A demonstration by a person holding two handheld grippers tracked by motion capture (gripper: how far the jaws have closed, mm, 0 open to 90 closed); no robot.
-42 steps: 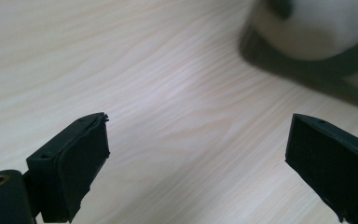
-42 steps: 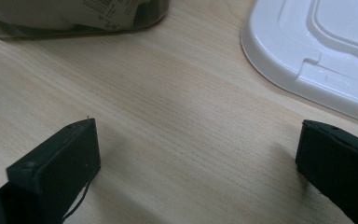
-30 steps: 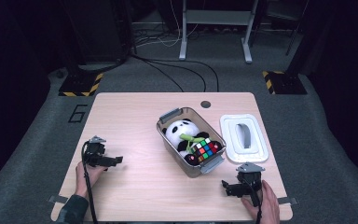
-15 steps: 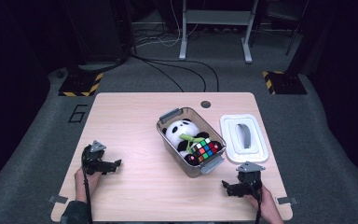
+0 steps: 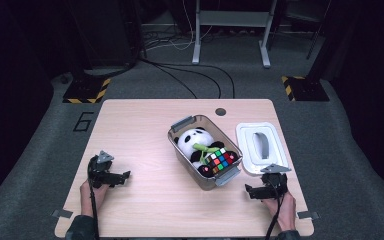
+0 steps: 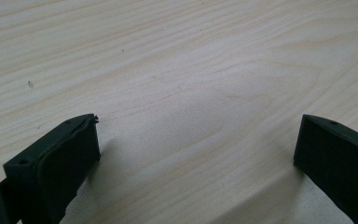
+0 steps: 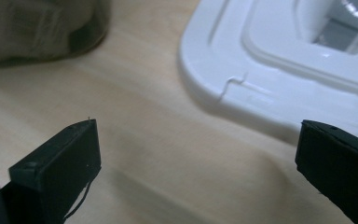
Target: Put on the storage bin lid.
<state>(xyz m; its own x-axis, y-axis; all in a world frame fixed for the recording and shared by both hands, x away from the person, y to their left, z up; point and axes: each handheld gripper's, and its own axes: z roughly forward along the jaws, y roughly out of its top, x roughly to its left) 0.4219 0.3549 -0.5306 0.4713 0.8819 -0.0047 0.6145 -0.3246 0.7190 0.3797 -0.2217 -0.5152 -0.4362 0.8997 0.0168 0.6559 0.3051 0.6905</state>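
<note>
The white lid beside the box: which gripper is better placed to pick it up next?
Probably the right gripper. It rests open just before the white lid, whose edge lies ahead of its jaws. The left gripper is open over bare table, beyond the box.

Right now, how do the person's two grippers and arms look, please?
Both tongs are black. The left tongs and the right tongs each carry a grey three-cornered plate on top and trail a black cable toward the person. Each has two blocky black jaws with flat inner faces. A dark sleeve covers the left forearm.
</note>
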